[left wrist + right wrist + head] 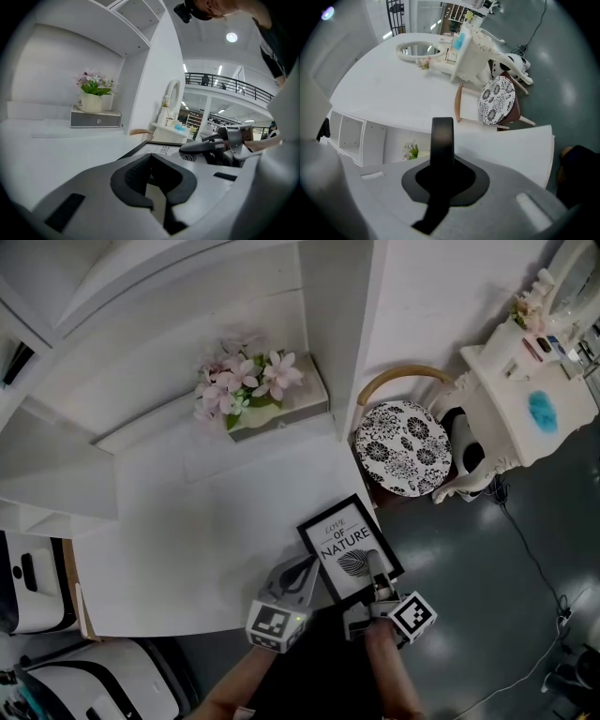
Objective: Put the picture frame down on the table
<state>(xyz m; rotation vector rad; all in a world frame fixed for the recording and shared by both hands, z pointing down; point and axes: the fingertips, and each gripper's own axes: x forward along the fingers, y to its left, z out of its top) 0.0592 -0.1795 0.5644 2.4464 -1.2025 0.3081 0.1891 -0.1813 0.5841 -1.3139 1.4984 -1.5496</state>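
Observation:
The black-framed picture (343, 542) printed "LOVE OF NATURE" lies low over the near right corner of the white table (206, 531). My right gripper (378, 565) is shut on its near right edge, one finger lying across the print. My left gripper (310, 568) grips the frame's left edge. In the left gripper view the frame (161, 151) sits nearly flat just beyond my left gripper's tips (150, 157), with the right gripper (188, 146) clamped over it. In the right gripper view the right gripper (442, 123) shows as one dark bar above the tabletop (511, 145); the frame is hidden there.
A pot of pink flowers (248, 390) on a grey box stands at the back of the table against the white shelf unit. A chair with a black-and-white patterned seat (403, 448) and a white dressing table (525, 399) stand to the right. The table's front edge is just below the grippers.

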